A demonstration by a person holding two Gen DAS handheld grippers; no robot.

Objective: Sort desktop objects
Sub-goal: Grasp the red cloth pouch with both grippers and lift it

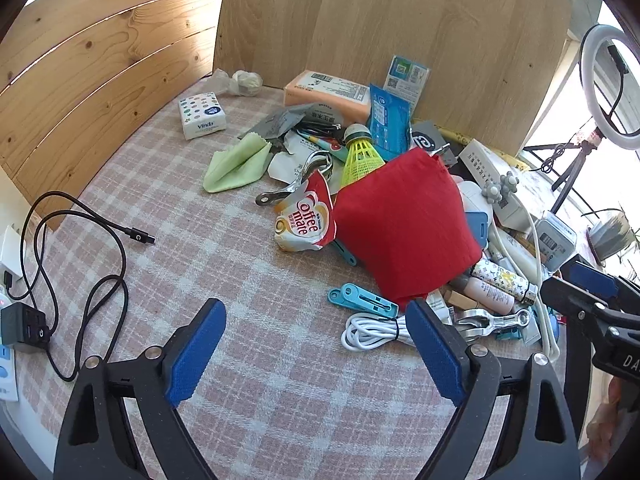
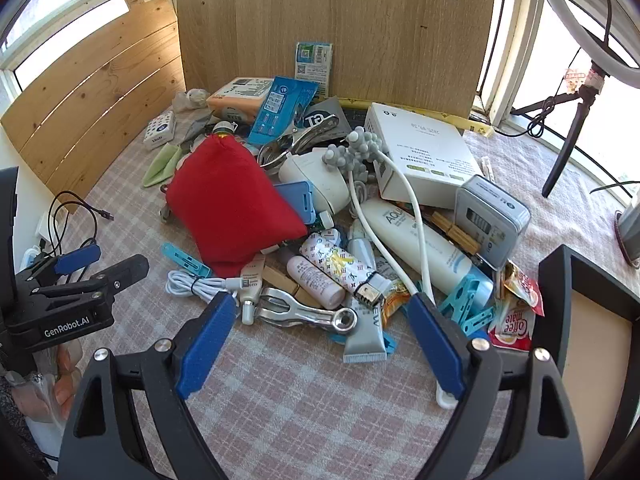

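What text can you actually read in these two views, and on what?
"Vinda": tissue pack
"Coffee mate": sachet; also a second sachet, upside down
"AQUA": white bottle, rest unreadable
"GenRobot.AI": left tool
"DA": right tool, cut off at the frame edge
"GL": grey pouch, upside down
"NEW": grey tube
White box, blue packet, QR card: print too small to read

occluded: shuttlecock [image 1: 361,156] behind red pouch [image 1: 404,224] | cut off: black tray [image 2: 592,320]

Both wrist views downward, near, sharing red pouch [image 1: 404,228].
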